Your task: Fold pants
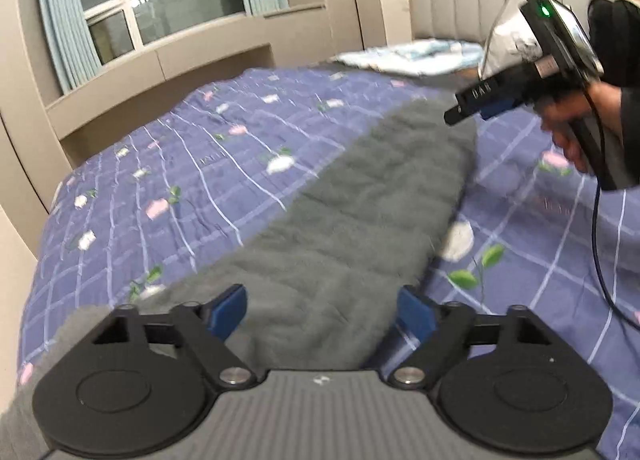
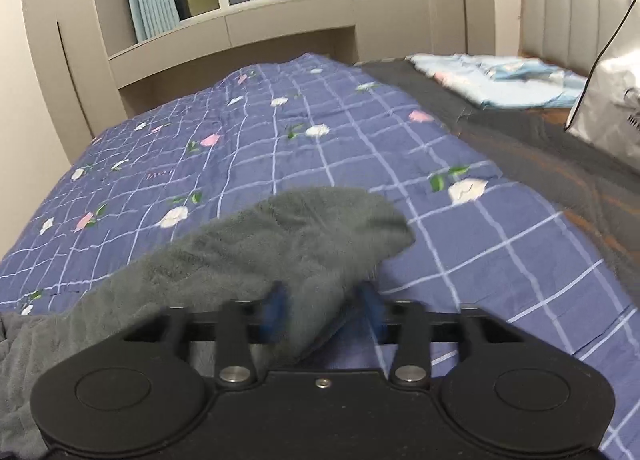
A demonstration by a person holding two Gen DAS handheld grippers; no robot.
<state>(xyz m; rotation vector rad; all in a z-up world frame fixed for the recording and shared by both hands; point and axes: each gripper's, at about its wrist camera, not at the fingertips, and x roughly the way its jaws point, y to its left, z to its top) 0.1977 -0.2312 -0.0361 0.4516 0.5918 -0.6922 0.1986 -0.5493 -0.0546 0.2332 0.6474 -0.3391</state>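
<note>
Left wrist view: our pants lie as one long grey strip on the quilt, running from between our left fingers away toward the right gripper at the far end. Beyond that end sit a pale blue bedding heap and a white bag, well apart from the fabric; nothing lies across the strip itself. A cable hangs from the right gripper, to the right of the pants. The left gripper has its blue pads spread wide, one over each edge of the strip, the fabric lying loose between them, not pinched.

In the right wrist view the pants' end is bunched up just ahead of our right gripper and drapes back between its pads. The picture is blurred there, but the pads stand apart on either side of the fold; whether either one touches it we cannot tell. A dark sheet and the bag lie off to the right, clear of the fingers.
</note>
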